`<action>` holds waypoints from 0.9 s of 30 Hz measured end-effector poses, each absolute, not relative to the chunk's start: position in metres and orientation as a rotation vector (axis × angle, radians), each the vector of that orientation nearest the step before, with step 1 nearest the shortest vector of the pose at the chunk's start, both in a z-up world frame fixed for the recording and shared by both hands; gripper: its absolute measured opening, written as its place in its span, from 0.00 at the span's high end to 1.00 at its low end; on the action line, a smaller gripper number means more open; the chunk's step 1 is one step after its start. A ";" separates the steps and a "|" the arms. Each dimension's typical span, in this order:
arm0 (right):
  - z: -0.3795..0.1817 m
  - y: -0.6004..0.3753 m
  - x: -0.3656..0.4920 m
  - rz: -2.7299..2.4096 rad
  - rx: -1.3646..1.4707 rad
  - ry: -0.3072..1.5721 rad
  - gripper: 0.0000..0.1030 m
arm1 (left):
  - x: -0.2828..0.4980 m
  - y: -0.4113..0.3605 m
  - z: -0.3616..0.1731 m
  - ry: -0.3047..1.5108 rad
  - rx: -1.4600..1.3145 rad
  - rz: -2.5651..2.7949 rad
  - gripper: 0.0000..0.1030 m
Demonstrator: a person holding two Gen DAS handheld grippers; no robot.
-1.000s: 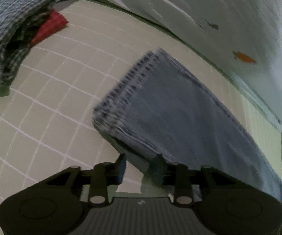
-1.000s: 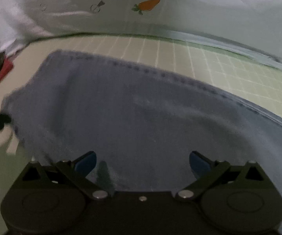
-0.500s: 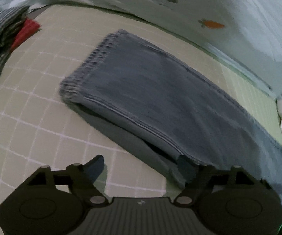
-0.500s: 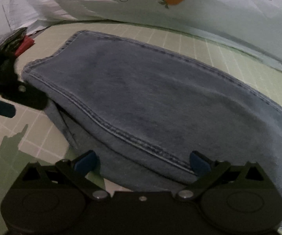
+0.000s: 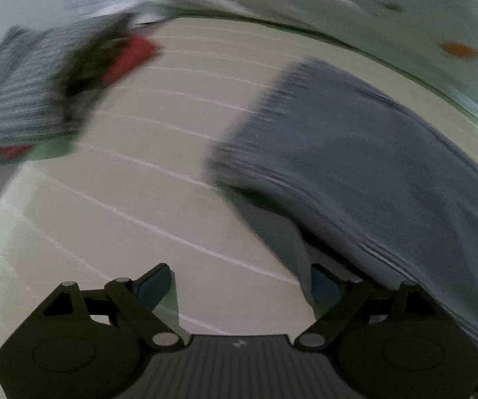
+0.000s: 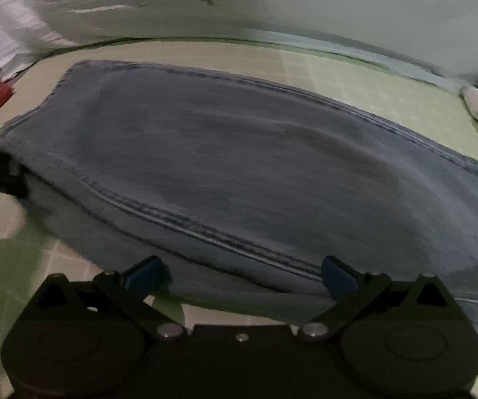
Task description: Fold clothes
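Jeans [image 6: 255, 173] laid doubled on the mat [image 5: 132, 199].
Both claws, left gripper [image 5: 240, 284] and right gripper [image 6: 242, 274], are spread and empty, the left just opened; further folding is judged outstanding.

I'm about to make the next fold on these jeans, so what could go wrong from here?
1. The lower denim layer sticks out from under the folded jeans along the near edge, so folding now could lock in crooked edges.
2. The open left gripper has one pad against that loose layer and could drag it when moving.

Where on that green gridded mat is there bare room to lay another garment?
Bare mat lies between the checked clothes pile and the folded jeans. A narrower strip runs behind the jeans, below the carrot-print sheet. The middle is crowded.
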State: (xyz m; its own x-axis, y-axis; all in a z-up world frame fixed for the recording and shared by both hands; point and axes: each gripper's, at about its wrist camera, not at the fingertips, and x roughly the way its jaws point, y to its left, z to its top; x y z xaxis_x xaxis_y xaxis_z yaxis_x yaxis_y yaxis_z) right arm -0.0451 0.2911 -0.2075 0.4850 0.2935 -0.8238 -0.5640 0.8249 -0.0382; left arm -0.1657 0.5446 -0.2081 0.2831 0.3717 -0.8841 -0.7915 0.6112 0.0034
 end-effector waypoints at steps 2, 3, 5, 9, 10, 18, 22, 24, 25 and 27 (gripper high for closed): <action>-0.208 0.290 -0.043 0.520 -0.314 0.931 0.00 | -0.173 0.560 -0.208 0.993 -0.516 0.823 0.06; -0.208 0.291 -0.044 0.518 -0.315 0.929 0.00 | -0.177 0.568 -0.208 0.986 -0.529 0.824 0.06; -0.208 0.293 -0.044 0.512 -0.320 0.931 0.00 | -0.184 0.580 -0.206 0.975 -0.538 0.852 0.06; -0.207 0.294 -0.042 0.501 -0.316 0.948 0.00 | -0.204 0.600 -0.206 0.996 -0.507 1.078 0.06; -0.207 0.294 -0.042 0.499 -0.315 0.951 0.00 | -0.214 0.611 -0.207 0.981 -0.555 1.083 0.05; -0.192 0.275 -0.034 0.437 -0.187 0.983 0.00 | -0.238 0.618 -0.177 0.813 -0.699 0.931 0.06; -0.183 0.236 -0.022 0.386 0.065 1.044 0.00 | -0.223 0.592 -0.164 0.724 -0.771 0.708 0.12; -0.182 0.210 -0.017 0.356 0.245 1.080 0.00 | -0.210 0.582 -0.166 0.729 -0.796 0.618 0.25; -0.185 0.196 -0.016 0.333 0.342 1.097 0.00 | -0.202 0.575 -0.168 0.743 -0.810 0.595 0.28; -0.193 0.164 -0.015 0.265 0.551 1.126 0.00 | -0.192 0.569 -0.174 0.771 -0.835 0.560 0.41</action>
